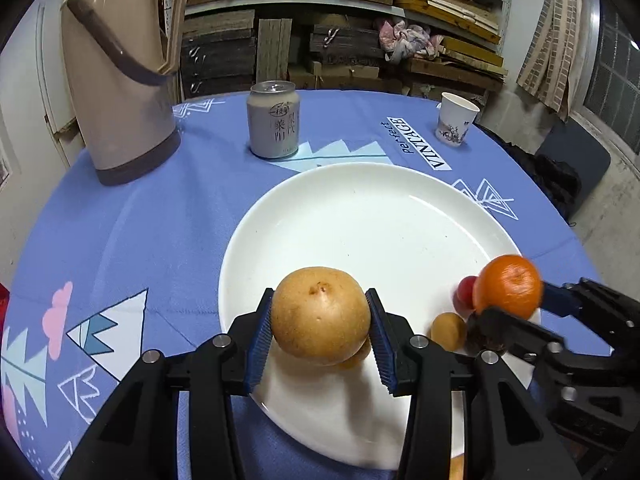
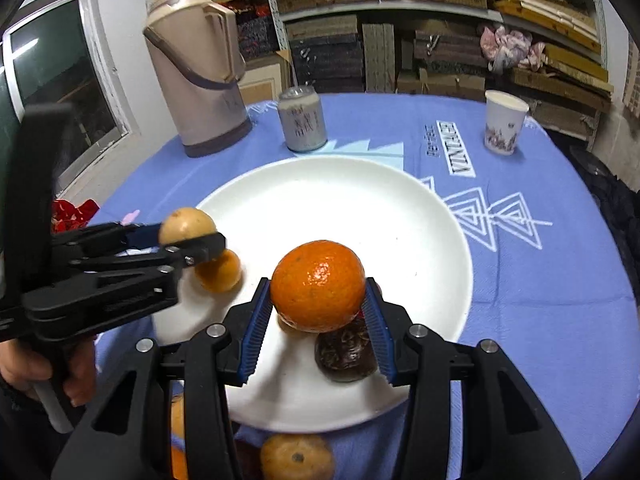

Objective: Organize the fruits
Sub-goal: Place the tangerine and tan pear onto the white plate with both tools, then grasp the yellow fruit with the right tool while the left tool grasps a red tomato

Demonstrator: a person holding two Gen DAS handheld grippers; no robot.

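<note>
The white plate lies under and ahead of both tongs, mostly bare, which fits its likely role as the collecting spot for the fruit. The left tongs are clamped on a tan pear, blue pads pressing its two sides, carrying it above the plate's near rim. Just to their right, the right tongs grip an orange the same way, also raised over the plate. Below the right tongs a dark wrinkled fruit sits on the plate; beneath the left tongs' tips rests a smaller orange fruit. Another orange fruit waits on the blue cloth behind the right tongs, off the plate.
</note>
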